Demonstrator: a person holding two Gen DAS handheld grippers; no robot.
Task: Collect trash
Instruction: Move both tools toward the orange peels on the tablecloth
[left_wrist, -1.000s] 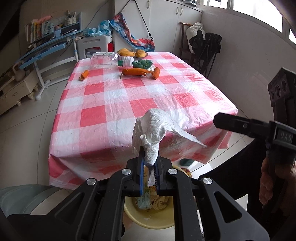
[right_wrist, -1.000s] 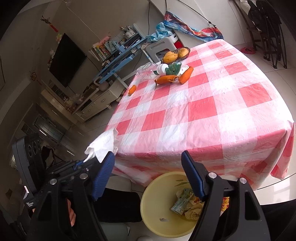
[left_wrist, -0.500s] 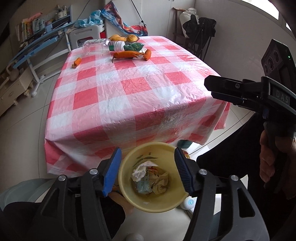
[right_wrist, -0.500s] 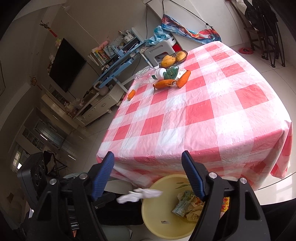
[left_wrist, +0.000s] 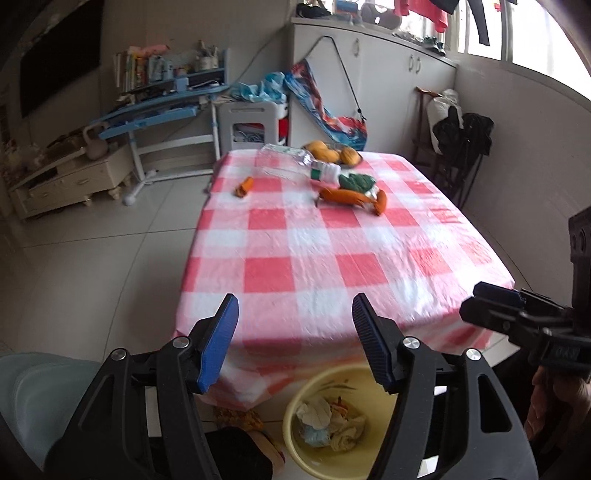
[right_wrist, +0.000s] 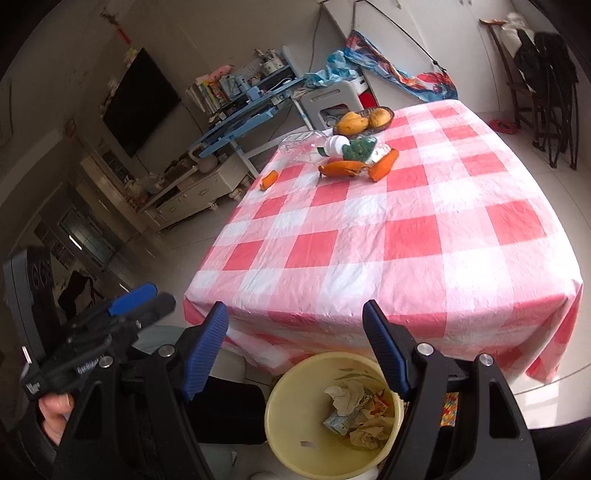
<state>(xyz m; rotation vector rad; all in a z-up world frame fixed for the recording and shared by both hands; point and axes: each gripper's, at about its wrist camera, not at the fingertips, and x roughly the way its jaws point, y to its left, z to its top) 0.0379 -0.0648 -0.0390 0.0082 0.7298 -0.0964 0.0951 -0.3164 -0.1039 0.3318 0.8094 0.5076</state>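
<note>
My left gripper hangs open and empty above the near edge of the red-checked table. Below it on the floor stands a yellow bin holding a white crumpled tissue and other scraps. My right gripper is open too, with nothing between its blue pads, over the same bin and tissue. At the table's far end lie orange peels, a small orange piece, a clear plastic bottle and a green wrapper.
A bowl of yellow fruit sits at the table's far edge. A white stool and a blue desk stand behind it. Folding chairs with dark clothes are at the right wall. A pale seat is at lower left.
The left gripper held the white tissue shut, then opened; the tissue fell into the yellow bin. The left gripper then rose and tilted up toward the table. The right gripper stayed put.
</note>
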